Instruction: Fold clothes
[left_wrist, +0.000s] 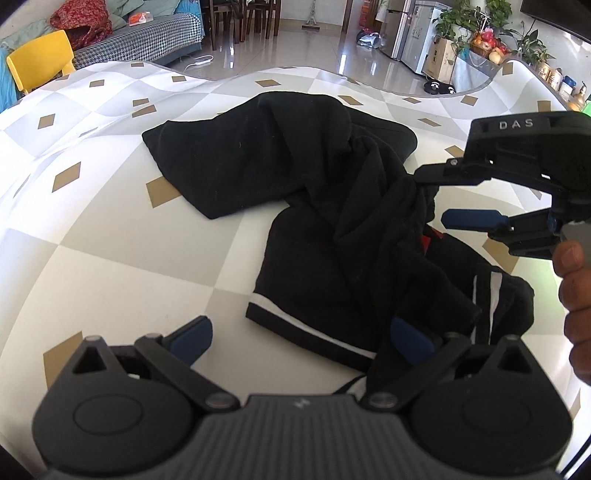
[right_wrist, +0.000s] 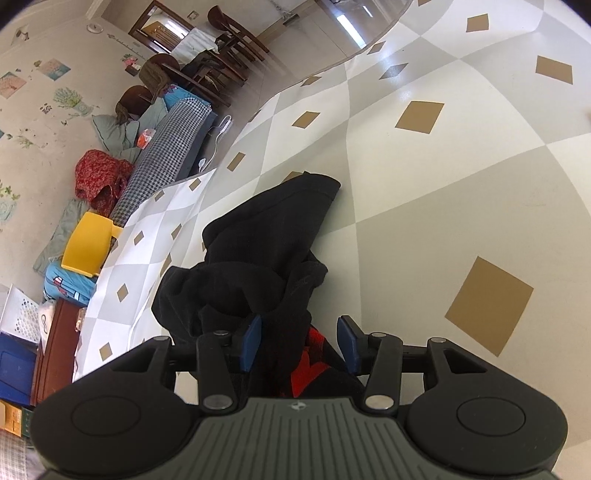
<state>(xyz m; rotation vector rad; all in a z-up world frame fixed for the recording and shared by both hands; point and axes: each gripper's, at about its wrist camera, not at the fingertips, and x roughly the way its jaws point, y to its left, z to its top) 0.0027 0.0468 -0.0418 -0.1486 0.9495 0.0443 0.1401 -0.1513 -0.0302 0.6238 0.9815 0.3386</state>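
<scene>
A crumpled black garment (left_wrist: 295, 177) with white stripes at its hem (left_wrist: 306, 319) and a red print (right_wrist: 310, 363) lies on the checked table cover (left_wrist: 110, 221). My left gripper (left_wrist: 301, 339) stands wide open at the near hem; its right pad (left_wrist: 412, 339) is tucked against the fabric. My right gripper (left_wrist: 443, 197) comes in from the right, held by a hand (left_wrist: 576, 288). In the right wrist view the right gripper (right_wrist: 301, 343) is open with a bunch of the garment (right_wrist: 266, 236) between its pads. The cloth leans on the left pad (right_wrist: 253, 343) and stays apart from the right one.
The table cover (right_wrist: 443, 184) carries grey, white and tan diamonds and spreads widely around the garment. Beyond its far edge are a yellow chair (left_wrist: 40, 59), a houndstooth sofa (left_wrist: 140, 33), and potted plants with fruit (left_wrist: 487, 40).
</scene>
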